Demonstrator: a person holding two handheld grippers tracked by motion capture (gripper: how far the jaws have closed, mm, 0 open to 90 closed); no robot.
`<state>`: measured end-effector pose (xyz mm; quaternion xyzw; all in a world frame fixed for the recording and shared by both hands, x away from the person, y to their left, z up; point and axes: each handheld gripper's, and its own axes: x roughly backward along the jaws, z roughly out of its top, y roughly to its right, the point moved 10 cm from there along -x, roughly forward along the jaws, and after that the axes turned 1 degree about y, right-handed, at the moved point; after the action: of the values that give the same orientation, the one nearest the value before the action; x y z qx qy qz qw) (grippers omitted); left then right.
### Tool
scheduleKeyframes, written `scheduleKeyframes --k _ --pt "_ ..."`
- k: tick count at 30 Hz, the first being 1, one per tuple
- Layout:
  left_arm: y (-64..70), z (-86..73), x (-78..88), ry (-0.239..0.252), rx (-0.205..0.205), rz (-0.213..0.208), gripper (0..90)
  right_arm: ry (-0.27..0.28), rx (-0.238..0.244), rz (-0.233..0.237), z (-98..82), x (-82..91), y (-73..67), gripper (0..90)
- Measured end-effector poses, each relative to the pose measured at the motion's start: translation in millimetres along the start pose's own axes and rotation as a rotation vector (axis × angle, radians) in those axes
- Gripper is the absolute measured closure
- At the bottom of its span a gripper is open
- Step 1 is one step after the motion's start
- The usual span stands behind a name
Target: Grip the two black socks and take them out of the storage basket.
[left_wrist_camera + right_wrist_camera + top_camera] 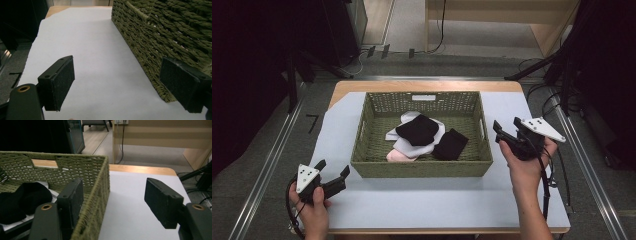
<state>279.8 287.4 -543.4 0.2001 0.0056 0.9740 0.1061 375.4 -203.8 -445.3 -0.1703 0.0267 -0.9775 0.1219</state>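
An olive woven basket (422, 169) stands mid-table. In it lie a black sock (417, 129) on white socks (412, 147), another black sock (450, 144) and a pink piece (398, 156). My left gripper (333, 168) rests low at the basket's front left corner, open and empty. In the left gripper view, the left gripper (120, 82) faces bare sheet, with the basket wall (162, 32) by its right jaw. My right gripper (507, 123) is held up beside the basket's right wall, open and empty. The right gripper (117, 200) sees the wall (100, 185) and a black sock (27, 195).
A pale sheet (422, 200) covers the wooden table (422, 85). Metal rails (267, 170) run along the floor on both sides. Cables and dark stands (562, 70) sit beyond the far right corner. A wooden cabinet (160, 135) stands behind.
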Motion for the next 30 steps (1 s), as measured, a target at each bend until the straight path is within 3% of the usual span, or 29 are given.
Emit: scheduleKeyframes --k 3,14,18,19,24,29,30 --pt "0.0 0.0 0.1 0.0 0.0 0.0 14.3 -0.007 0.032 0.001 4.4 -6.8 -11.2 30.6" --pt "-0.2 0.0 -0.1 -0.001 0.0 0.0 14.3 -0.054 0.034 0.064 9.4 -31.2 -45.6 24.7" --pt "-0.1 0.0 -0.2 0.0 0.0 0.0 14.3 -0.065 0.035 0.079 10.3 -37.4 -52.8 24.6" --pt "-0.3 -0.1 -0.2 -0.002 0.0 0.001 14.3 -0.089 0.071 0.061 9.6 -41.2 -54.7 26.0" --pt "0.1 -0.2 -0.3 -0.003 0.0 0.0 14.4 -0.092 0.051 0.08 13.5 -46.3 -61.7 27.7" --pt "0.1 -0.1 -0.3 -0.003 0.0 -0.001 14.4 -0.159 0.059 0.119 4.6 -60.6 -78.9 32.7" --pt "0.1 -0.1 -0.4 -0.002 0.001 -0.001 14.4 -0.201 0.084 0.095 -3.3 -68.7 -81.5 31.1"
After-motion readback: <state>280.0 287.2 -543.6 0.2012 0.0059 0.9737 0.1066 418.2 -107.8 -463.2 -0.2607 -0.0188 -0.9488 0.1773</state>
